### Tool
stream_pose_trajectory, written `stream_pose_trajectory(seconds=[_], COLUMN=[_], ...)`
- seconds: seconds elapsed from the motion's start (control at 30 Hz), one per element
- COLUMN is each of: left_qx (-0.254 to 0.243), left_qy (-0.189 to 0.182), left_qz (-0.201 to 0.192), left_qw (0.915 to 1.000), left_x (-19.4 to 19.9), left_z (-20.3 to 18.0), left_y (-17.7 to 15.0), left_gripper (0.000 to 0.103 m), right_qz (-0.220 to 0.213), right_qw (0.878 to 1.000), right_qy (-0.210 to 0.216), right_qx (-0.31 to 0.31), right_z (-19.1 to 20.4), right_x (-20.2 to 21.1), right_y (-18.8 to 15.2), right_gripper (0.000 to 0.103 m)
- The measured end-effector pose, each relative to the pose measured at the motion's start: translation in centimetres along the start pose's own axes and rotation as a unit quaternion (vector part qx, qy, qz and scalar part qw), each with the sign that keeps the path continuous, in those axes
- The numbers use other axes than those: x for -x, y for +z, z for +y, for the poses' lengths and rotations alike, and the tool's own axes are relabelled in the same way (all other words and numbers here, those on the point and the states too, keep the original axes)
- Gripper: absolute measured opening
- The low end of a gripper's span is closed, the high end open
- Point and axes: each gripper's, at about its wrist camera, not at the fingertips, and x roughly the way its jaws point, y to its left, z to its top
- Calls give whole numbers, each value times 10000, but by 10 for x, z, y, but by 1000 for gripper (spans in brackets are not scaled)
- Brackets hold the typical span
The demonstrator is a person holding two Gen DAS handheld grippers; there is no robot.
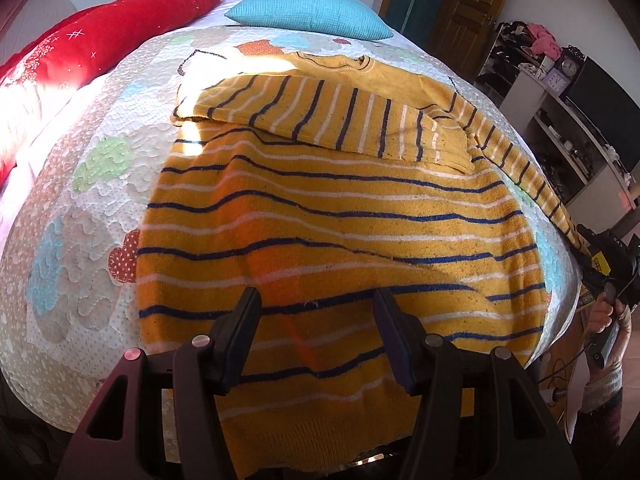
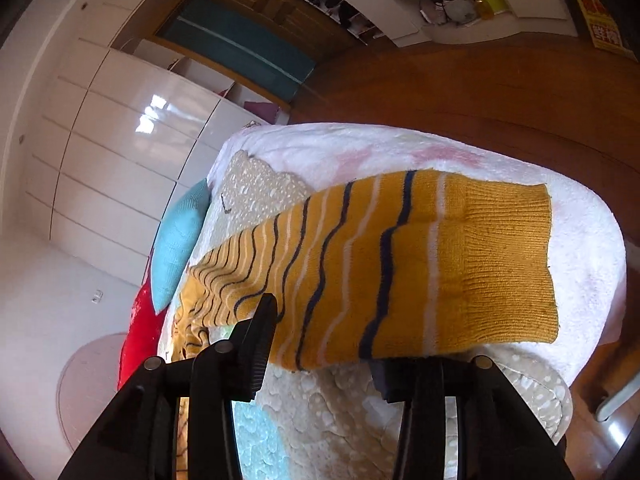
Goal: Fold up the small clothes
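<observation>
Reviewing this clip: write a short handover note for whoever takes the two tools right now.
Left tool: open, empty, hovering over the lower body of the yellow striped sweater.
Right tool: jaws apart around the edge of the second sleeve near its cuff; pads not clearly pressing.
Sweater lies flat on the quilted bed cover.
Done: one sleeve is folded across the chest.
Left: fold the second sleeve in, then fold the body up from the hem.
</observation>
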Motion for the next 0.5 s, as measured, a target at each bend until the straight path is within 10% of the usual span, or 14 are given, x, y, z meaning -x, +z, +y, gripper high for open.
stream_pose_trajectory(seconds=[0.23, 0.5], left_qx=[103, 421], left_qy=[-60, -26], left_qz=[-148, -474], left_qw=[9998, 9980], left_x=[7, 25], left_z=[9, 40], left_y=[0, -5], left_gripper=[57, 57], right_qz=[-246, -159], right_qw=[9982, 9676], right_qy=[-531, -148], right_qx=[-152, 2516], right_z=[13, 239], right_x=[-9, -45], right_y=[37, 18], right_gripper=[6, 6])
